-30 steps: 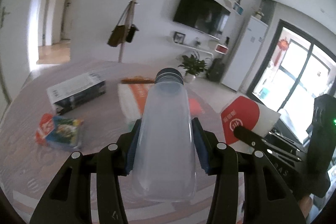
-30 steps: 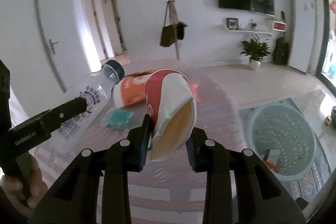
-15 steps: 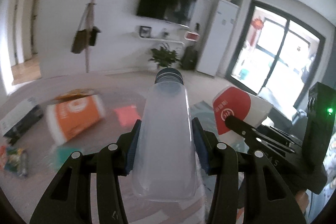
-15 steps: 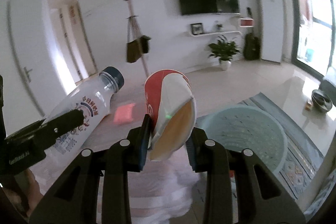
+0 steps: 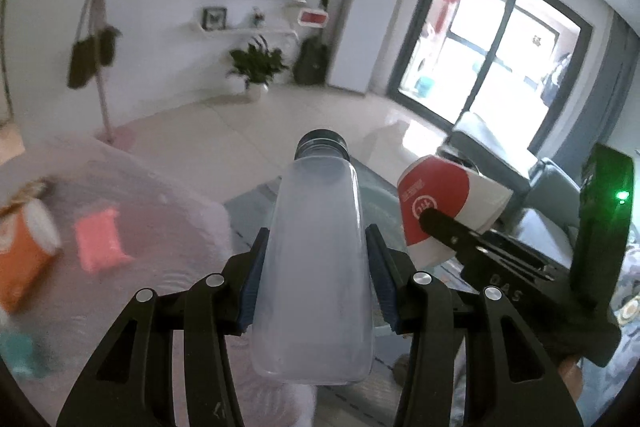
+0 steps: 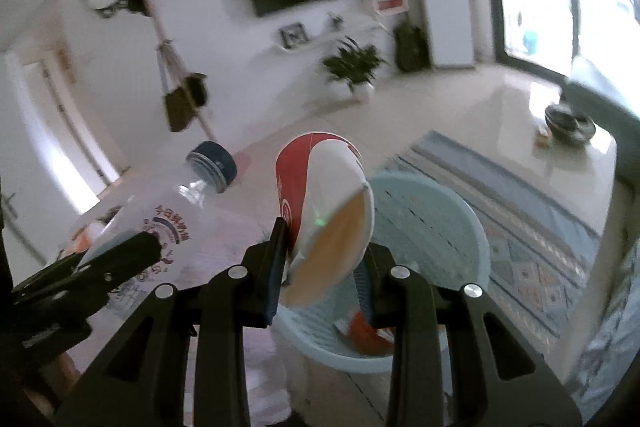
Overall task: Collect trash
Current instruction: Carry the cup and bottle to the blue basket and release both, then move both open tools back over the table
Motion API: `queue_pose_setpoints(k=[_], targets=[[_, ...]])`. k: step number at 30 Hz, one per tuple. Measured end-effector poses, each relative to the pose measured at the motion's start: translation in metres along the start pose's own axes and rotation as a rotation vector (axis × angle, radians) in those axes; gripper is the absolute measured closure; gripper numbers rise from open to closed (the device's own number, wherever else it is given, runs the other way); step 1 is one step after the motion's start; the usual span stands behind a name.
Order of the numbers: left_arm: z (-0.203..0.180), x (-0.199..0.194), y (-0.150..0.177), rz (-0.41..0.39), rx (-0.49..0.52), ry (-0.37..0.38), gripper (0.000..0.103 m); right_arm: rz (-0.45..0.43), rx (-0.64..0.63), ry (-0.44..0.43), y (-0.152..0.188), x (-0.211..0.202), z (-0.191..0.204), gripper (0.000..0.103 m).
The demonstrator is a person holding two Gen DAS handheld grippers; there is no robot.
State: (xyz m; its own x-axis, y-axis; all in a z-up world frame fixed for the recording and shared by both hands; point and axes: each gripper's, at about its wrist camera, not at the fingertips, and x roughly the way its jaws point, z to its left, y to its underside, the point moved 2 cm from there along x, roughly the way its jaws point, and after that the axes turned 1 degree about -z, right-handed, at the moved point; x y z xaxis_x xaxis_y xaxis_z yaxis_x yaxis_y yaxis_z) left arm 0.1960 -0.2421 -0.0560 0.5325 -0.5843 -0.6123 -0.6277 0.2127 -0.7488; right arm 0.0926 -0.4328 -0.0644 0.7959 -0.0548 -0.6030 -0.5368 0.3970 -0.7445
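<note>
My left gripper [image 5: 316,279] is shut on a clear plastic bottle [image 5: 314,267] with a dark blue cap, held lengthwise, cap pointing away. My right gripper [image 6: 320,267] is shut on a squashed red and white paper cup [image 6: 328,211], its mouth facing the camera. In the left wrist view the cup [image 5: 444,211] and the right gripper sit at the right. The right wrist view has the bottle [image 6: 160,227] and the left gripper at the left. A pale blue slatted basket [image 6: 432,223] stands on the floor just beyond the cup, with red and white scraps inside.
A table under a pink cloth [image 5: 152,195] lies at the left with an orange pack [image 5: 24,247], a pink packet [image 5: 100,239] and a teal scrap [image 5: 20,355]. A patterned rug [image 6: 532,235], grey sofa [image 5: 496,155], coat stand [image 6: 180,83] and potted plant [image 6: 356,67] surround the open floor.
Both grippers have swung right, off the table and toward the basket. The basket is now close beneath the cup, and the table's litter has slid to the left edge.
</note>
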Motion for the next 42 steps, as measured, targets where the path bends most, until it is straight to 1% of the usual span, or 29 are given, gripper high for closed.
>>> queue_pose_setpoints(k=[3,7,9,11,13,16,17,19,20,21,23,29,35,37,42], targets=[[0.000,0.023,0.004,0.055,-0.011,0.023,0.058,0.049,0.040,0.032,0.004,0.019,-0.020,0.074],[0.006,0.046,0.010,0.117,-0.054,0.064,0.058,0.102,0.077,0.056,0.014,0.034,-0.038,0.074],[0.007,0.056,0.015,0.146,-0.052,0.064,0.057,0.128,0.081,0.084,0.019,0.044,-0.043,0.074],[0.008,0.064,0.019,0.167,-0.052,0.059,0.057,0.146,0.080,0.099,0.025,0.050,-0.047,0.073],[0.009,0.069,0.023,0.182,-0.067,0.070,0.057,0.161,0.089,0.103,0.029,0.055,-0.051,0.072],[0.008,0.075,0.026,0.192,-0.066,0.067,0.057,0.158,0.085,0.118,0.031,0.055,-0.053,0.072],[0.002,0.076,0.025,0.191,-0.060,0.058,0.057,0.155,0.085,0.117,0.030,0.054,-0.055,0.072],[0.002,0.074,0.024,0.177,-0.054,0.040,0.050,0.149,0.091,0.114,0.030,0.053,-0.057,0.070],[0.003,0.072,0.023,0.168,-0.062,0.046,0.045,0.150,0.094,0.114,0.030,0.053,-0.057,0.066],[0.005,0.068,0.022,0.151,-0.076,0.057,0.042,0.150,0.099,0.114,0.030,0.052,-0.058,0.057],[0.006,0.063,0.019,0.138,-0.083,0.060,0.041,0.142,0.107,0.118,0.030,0.050,-0.059,0.054],[0.008,0.044,0.022,0.113,-0.094,0.064,0.041,0.126,0.097,0.106,0.028,0.039,-0.051,0.054],[0.018,0.025,0.025,0.091,-0.127,0.067,0.041,0.102,0.068,0.084,0.024,0.023,-0.031,0.054],[0.024,0.011,0.027,0.070,-0.152,0.073,0.041,0.091,0.058,0.073,0.023,0.017,-0.023,0.054],[0.035,-0.023,0.030,0.018,-0.167,0.051,0.041,0.075,0.024,0.032,0.023,0.004,0.003,0.054]])
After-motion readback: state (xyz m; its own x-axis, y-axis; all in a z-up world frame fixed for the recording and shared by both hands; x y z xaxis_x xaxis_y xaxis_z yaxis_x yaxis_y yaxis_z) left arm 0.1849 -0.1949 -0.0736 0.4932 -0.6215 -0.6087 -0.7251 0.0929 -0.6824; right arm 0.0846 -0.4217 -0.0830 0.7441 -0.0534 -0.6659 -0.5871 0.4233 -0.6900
